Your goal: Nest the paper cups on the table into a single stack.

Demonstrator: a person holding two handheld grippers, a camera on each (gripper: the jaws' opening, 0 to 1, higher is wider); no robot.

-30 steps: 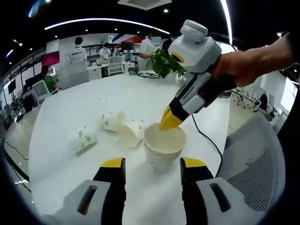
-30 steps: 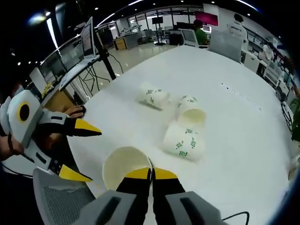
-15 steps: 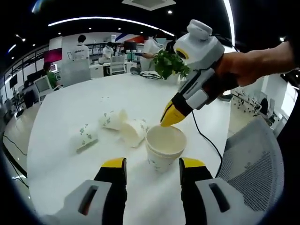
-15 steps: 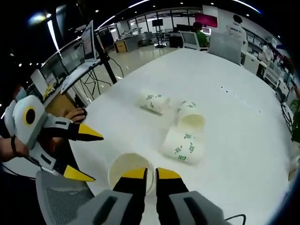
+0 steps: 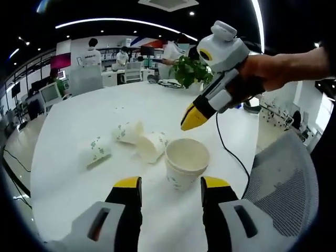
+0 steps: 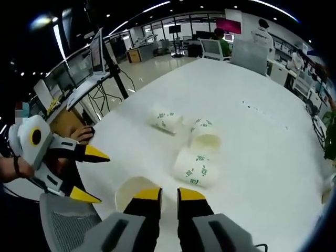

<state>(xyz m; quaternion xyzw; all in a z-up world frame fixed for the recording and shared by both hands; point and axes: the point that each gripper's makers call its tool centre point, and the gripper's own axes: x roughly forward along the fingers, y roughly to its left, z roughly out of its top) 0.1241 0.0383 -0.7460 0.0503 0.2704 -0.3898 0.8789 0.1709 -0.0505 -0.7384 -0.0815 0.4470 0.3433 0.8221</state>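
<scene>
An upright stack of white paper cups (image 5: 186, 163) stands on the white table (image 5: 79, 189), just ahead of my left gripper (image 5: 171, 184), whose jaws are open on either side of it without touching. Three loose cups with green print lie on their sides further off: one (image 5: 97, 152), a second (image 5: 128, 132) and a third (image 5: 153, 146). My right gripper (image 5: 194, 118) hovers above the stack's far rim, holding nothing. In the right gripper view my right gripper (image 6: 169, 195) is open by a narrow gap, the stack (image 6: 128, 191) sits below its left jaw, and the left gripper (image 6: 93, 175) is at the left.
A grey mesh chair (image 5: 283, 178) stands at the table's near edge beside the stack. A cable (image 5: 231, 152) trails off the right gripper across the table. A potted plant (image 5: 189, 71) is at the far side. People and desks fill the background.
My right gripper's jaws have parted, let go of the stack's rim, and risen up and away from it. The left gripper and the lying cups have stayed put.
</scene>
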